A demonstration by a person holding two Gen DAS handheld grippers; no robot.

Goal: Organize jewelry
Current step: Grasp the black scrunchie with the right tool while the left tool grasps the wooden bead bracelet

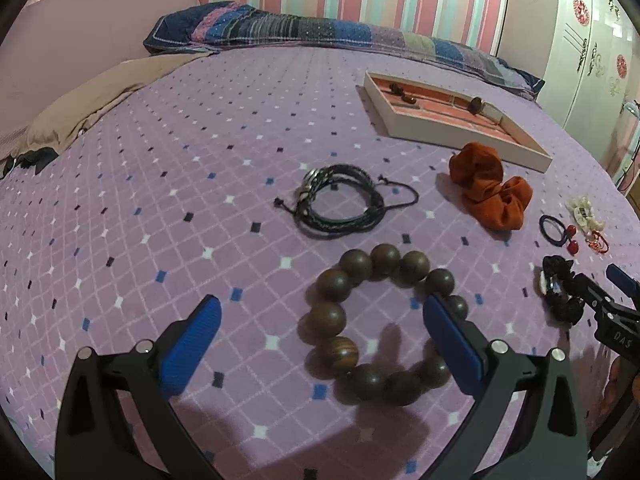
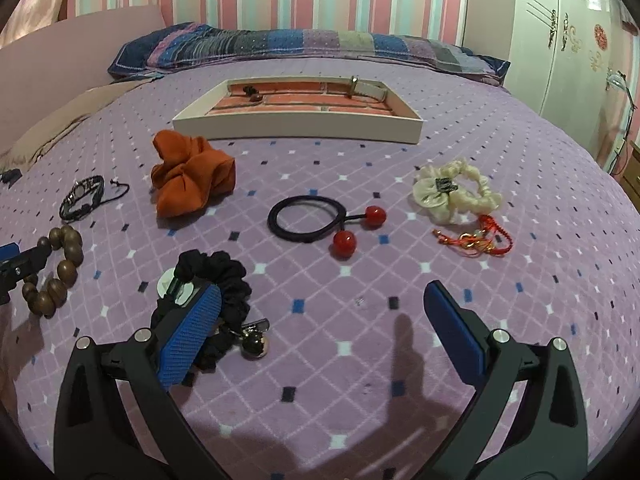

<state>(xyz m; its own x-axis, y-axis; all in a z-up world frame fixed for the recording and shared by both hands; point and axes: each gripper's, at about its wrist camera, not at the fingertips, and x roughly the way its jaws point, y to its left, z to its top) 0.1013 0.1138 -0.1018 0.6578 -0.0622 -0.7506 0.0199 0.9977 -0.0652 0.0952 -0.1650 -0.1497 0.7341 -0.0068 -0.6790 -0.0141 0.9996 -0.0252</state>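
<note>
My left gripper (image 1: 322, 314) is open, low over the bed; a brown wooden bead bracelet (image 1: 344, 284) lies between its fingers, the right finger over its right side. A black cord bracelet (image 1: 340, 200) lies beyond it. My right gripper (image 2: 322, 302) is open and empty; its left finger overlaps a black scrunchie with a bell (image 2: 224, 280). Ahead lie a black hair tie with red balls (image 2: 308, 216), an orange scrunchie (image 2: 188, 176), a cream scrunchie (image 2: 456, 190), a red string bracelet (image 2: 476, 238). A white tray (image 2: 300, 124) holds small pieces.
The bed has a purple checked cover (image 2: 360, 280). A patchwork pillow (image 2: 300, 44) lies along the striped wall behind the tray. A tan cushion (image 1: 100, 92) is at the left. A white wardrobe (image 2: 568, 32) stands to the right.
</note>
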